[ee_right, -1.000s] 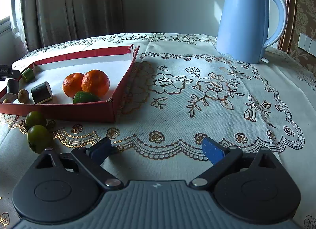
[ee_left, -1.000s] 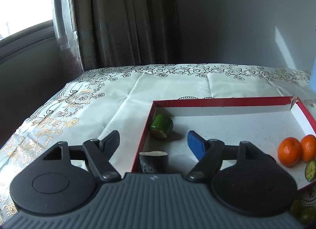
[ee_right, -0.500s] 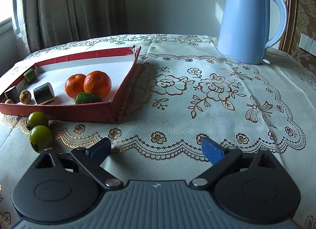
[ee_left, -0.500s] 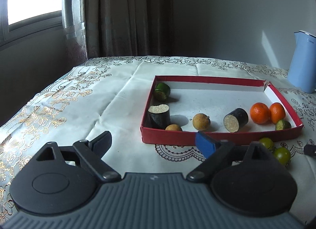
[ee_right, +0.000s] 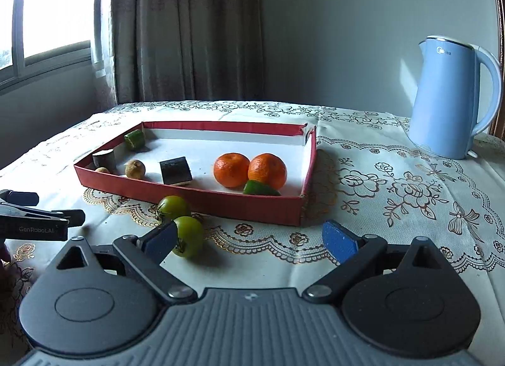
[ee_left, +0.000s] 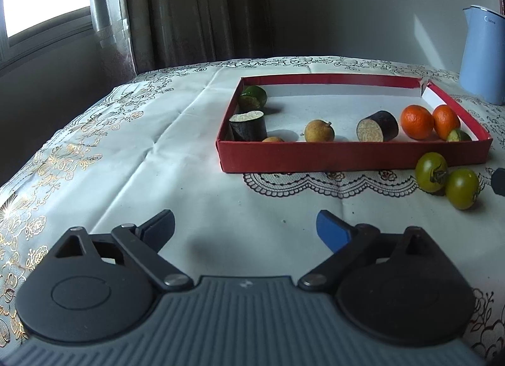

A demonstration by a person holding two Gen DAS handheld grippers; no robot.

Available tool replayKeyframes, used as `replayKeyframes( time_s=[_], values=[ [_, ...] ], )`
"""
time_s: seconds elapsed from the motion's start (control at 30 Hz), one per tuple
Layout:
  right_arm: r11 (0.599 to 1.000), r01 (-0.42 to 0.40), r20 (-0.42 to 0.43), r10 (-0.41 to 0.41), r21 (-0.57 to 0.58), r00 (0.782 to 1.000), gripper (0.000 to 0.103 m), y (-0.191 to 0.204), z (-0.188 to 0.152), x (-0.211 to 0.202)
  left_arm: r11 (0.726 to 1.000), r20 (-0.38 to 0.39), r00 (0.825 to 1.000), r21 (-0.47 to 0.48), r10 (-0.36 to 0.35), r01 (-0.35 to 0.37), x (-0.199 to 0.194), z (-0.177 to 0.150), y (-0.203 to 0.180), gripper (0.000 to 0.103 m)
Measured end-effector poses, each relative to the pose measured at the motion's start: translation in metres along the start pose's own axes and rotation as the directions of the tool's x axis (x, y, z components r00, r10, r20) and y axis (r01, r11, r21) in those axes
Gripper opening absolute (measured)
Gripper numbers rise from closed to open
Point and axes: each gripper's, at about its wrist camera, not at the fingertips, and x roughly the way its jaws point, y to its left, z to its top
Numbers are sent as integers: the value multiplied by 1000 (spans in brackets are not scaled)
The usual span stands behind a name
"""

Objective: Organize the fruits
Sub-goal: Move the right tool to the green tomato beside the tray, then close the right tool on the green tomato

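A red tray (ee_left: 347, 156) (ee_right: 195, 200) holds two oranges (ee_left: 416, 122) (ee_right: 232, 169), a green lime piece (ee_left: 459, 136) (ee_right: 260, 188), two dark cut cylinders (ee_left: 377, 126) (ee_right: 175, 171), yellowish small fruits (ee_left: 318, 130) (ee_right: 135, 169) and a green cut piece (ee_left: 252, 97) (ee_right: 134, 140). Two green tomatoes (ee_left: 430, 171) (ee_right: 188, 236) lie on the cloth just in front of the tray. My left gripper (ee_left: 244, 227) is open and empty, well short of the tray. My right gripper (ee_right: 249, 238) is open and empty, its left finger beside the nearer tomato.
A light blue kettle (ee_right: 454, 97) (ee_left: 483, 59) stands at the back right on the lace cloth. Curtains (ee_right: 186, 28) and a window are behind the table. The left gripper (ee_right: 34, 217) shows at the left edge of the right wrist view.
My left gripper has pulled back out of the tray toward the table's front. My right gripper has swung left, bringing the two green tomatoes close to its left finger.
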Motion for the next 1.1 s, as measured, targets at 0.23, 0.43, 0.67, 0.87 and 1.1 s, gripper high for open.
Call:
replayKeyframes(
  time_s=[0.23, 0.43, 0.67, 0.87, 1.1],
  values=[
    [997, -25, -29, 23, -67, 999, 98, 28, 2, 11, 999, -21, 1000, -36, -19, 18, 3, 0, 6, 98],
    [996, -39, -46, 36, -79, 998, 95, 31, 2, 18, 999, -23, 999, -42, -22, 21, 4, 0, 6, 99],
    [994, -73, -73, 67, -80, 995, 81, 34, 2, 26, 999, -24, 999, -45, -25, 24, 4, 0, 7, 99],
    [993, -87, -97, 79, -76, 992, 62, 33, 2, 31, 998, -24, 999, -53, -30, 28, 5, 0, 7, 99],
    [992, -95, -116, 86, -79, 989, 50, 37, 3, 38, 998, -24, 999, -58, -34, 32, 5, -1, 8, 99]
  ],
)
